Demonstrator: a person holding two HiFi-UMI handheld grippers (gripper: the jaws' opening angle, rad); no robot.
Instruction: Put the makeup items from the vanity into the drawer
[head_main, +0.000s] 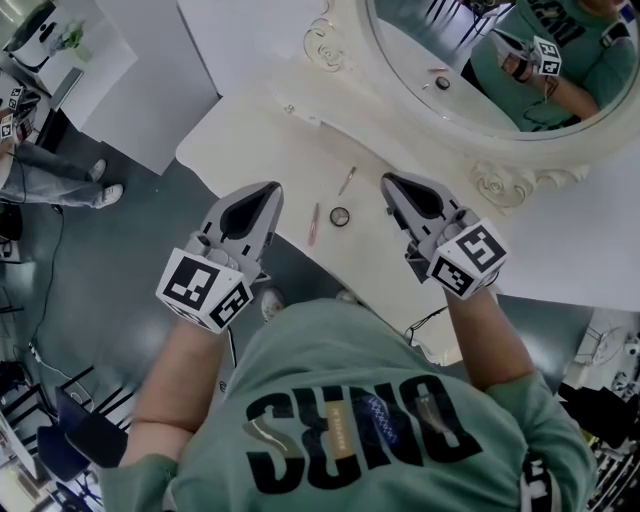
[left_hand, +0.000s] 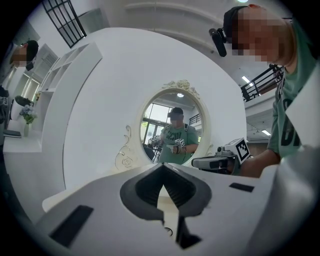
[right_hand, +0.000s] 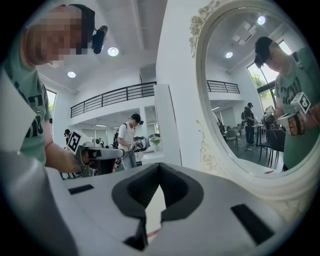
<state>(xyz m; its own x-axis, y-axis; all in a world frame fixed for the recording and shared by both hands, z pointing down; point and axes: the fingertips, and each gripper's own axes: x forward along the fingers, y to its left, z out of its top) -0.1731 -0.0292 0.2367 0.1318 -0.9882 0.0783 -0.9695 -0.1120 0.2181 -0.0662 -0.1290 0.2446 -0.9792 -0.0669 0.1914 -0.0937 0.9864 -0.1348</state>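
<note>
I hold both grippers above the white vanity (head_main: 262, 135), in front of its oval mirror (head_main: 470, 75). The left gripper (head_main: 272, 188) has its jaws closed on nothing, and so does the right gripper (head_main: 389, 181). Between them on the tabletop lie a pink stick (head_main: 313, 224), a round compact (head_main: 340, 216) and a thin pencil (head_main: 346, 181), none of them touched.

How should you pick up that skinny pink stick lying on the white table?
Pinch the pink stick around its middle, coming straight down from above. It lies flat on the vanity top, long and thin, so the jaws should close across its narrow width. The left gripper looks nearest.
</note>
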